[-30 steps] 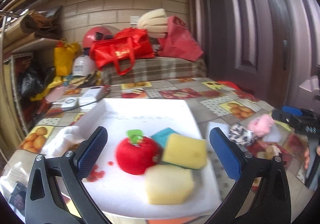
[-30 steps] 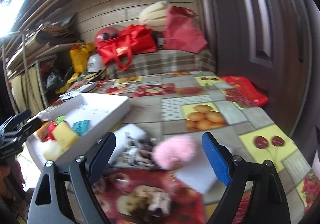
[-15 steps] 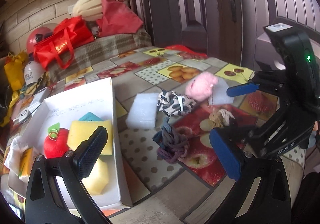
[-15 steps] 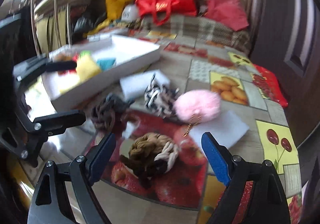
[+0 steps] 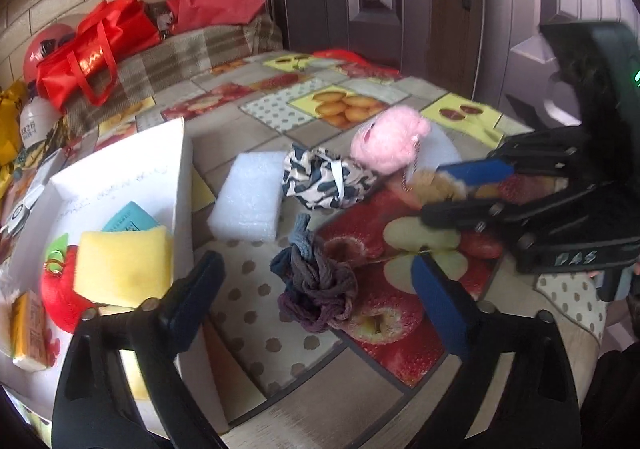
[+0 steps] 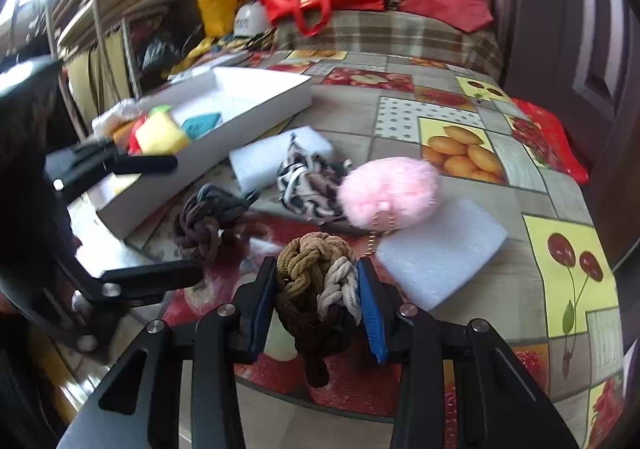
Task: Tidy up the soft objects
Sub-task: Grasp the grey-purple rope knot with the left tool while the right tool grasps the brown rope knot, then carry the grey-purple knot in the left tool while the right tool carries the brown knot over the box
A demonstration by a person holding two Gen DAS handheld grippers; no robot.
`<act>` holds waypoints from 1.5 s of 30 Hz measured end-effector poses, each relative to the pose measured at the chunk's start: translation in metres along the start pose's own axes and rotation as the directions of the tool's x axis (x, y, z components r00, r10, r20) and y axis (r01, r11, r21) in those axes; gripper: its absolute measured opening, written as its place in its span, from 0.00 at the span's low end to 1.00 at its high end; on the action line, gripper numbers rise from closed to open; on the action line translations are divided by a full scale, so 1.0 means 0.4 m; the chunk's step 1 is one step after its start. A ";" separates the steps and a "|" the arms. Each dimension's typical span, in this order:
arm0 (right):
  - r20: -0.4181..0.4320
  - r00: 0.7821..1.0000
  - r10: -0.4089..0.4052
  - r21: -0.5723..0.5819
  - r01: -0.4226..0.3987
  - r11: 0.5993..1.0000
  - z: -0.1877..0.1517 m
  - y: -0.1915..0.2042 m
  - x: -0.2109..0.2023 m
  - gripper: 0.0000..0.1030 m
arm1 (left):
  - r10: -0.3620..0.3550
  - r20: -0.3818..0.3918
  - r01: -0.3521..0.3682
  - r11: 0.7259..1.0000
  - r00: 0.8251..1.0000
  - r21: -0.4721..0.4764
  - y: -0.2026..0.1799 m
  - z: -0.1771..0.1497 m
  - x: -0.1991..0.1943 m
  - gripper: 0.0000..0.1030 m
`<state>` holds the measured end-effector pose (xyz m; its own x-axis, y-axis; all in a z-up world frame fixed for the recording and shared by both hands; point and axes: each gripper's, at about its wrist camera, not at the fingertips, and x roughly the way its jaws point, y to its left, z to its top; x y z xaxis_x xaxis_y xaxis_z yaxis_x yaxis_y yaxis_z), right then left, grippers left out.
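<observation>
Through the left wrist camera I see my left claw (image 5: 316, 289) standing wide, its jaws having just narrowed a little, with nothing pressed between the pads. A knotted dark cord bundle (image 5: 316, 289) lies on the worktop (image 5: 248, 301) between the fingers, untouched as far as I can tell. Beyond it sit a white foam block (image 5: 248, 197), a black-and-white scrunchie (image 5: 324, 181) and a pink pompom (image 5: 388, 141) — all close together. To the left, the white box (image 5: 176, 169) holds a yellow sponge (image 5: 120, 269) and a red plush apple (image 5: 60, 289).

Through the right wrist camera my right claw (image 6: 318, 289) has just closed on the brown-and-tan braided bundle (image 6: 312, 281) — both pads press its sides, and it rests low over the worktop's red apple print. The pompom sits just behind it, beside a flat white foam pad (image 6: 440, 249).
</observation>
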<state>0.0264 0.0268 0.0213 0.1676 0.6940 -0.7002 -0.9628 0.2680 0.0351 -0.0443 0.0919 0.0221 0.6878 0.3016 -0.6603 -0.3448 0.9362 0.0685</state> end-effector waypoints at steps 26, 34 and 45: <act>0.392 0.918 -0.063 0.107 0.022 0.994 0.016 0.005 -0.116 0.38 | 0.009 0.346 0.027 0.995 0.938 -0.099 0.061 -0.037 -0.165 0.27; 0.433 0.898 -0.074 0.028 0.068 0.997 0.040 0.073 -0.101 0.39 | 0.056 0.368 -0.007 0.991 0.928 -0.132 0.080 -0.048 -0.180 0.27; 0.408 0.911 -0.065 0.022 0.061 0.998 0.055 0.098 -0.076 0.39 | 0.088 0.362 -0.031 0.986 0.928 -0.161 0.105 -0.064 -0.188 0.27</act>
<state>-0.0118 0.0309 0.0596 0.3014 0.8872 -0.3494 -0.9459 0.3244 0.0076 -0.1266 0.1041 0.0555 0.8393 0.4279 -0.3355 -0.4643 0.8851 -0.0327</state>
